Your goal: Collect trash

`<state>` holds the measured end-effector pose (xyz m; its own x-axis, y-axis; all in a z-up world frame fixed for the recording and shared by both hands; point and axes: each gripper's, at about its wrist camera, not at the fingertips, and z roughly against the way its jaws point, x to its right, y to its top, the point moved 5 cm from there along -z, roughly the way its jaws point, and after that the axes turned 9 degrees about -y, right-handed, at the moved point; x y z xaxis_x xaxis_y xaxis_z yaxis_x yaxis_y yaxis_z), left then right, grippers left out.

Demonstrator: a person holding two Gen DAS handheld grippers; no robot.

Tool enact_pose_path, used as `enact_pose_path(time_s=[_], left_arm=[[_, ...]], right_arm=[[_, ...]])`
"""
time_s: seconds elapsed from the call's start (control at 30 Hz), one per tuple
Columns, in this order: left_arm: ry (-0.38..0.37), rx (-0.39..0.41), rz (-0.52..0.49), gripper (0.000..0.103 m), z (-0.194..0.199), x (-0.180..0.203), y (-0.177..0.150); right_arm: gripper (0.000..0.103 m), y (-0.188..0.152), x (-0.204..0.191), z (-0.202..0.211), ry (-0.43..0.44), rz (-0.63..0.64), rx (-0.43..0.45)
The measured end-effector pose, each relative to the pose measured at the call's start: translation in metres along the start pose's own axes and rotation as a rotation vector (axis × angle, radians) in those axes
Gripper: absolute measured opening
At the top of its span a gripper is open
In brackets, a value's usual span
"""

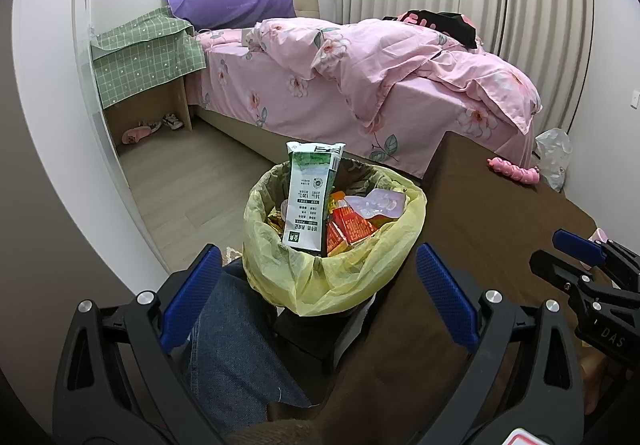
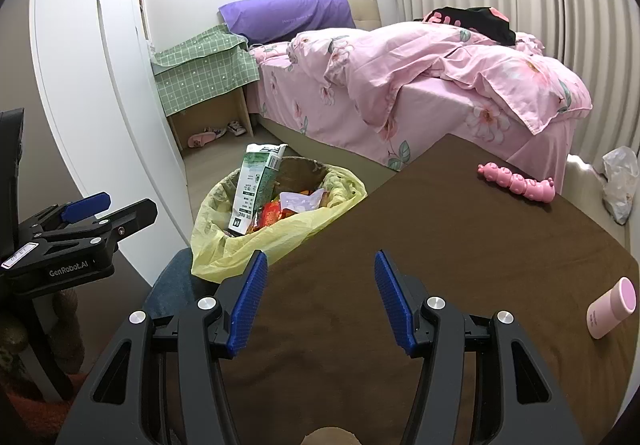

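Brown table (image 2: 460, 245) edge crowds yellow-lined bin (image 2: 224, 245) holding carton (image 2: 256, 185).

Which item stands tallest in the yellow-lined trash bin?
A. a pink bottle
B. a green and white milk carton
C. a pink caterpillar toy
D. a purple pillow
B: the green and white milk carton stands upright in the trash bin, rising above its yellow liner and the red wrappers beside it.
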<state>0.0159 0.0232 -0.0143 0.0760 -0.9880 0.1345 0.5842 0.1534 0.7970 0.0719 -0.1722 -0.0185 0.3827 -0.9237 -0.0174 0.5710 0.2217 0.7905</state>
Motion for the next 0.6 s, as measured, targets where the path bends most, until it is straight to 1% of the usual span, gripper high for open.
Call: enact_pose_path(time_s=[0.33, 0.47, 0.53, 0.57, 0.6], left_arm=[[-0.021, 0.000, 0.011, 0.093, 0.003, -0.006, -0.002], [-0.088, -0.031, 0.002, 0.093, -0.005, 0.006, -0.003], [-0.164, -0.069, -0.061, 0.093, -0.016, 0.027, -0.006], [-0.187, -0.095, -0.095, 0.093, -0.023, 0.038, -0.010], [-0.206, -0.124, -0.131, 0.093, -0.031, 0.050, -0.014]], right_arm=[[0.053, 0.001, -0.008, 0.001, -0.019, 0.007, 0.002], [0.053, -0.002, -0.004, 0.004, -0.046, -0.007, -0.002], [0.053, -0.010, 0.013, 0.006, -0.101, -0.033, -0.019], [0.054, -0.014, 0.023, 0.005, -0.127, -0.052, -0.027], [0.058, -0.021, 0.038, 0.004, -0.159, -0.086, -0.038]])
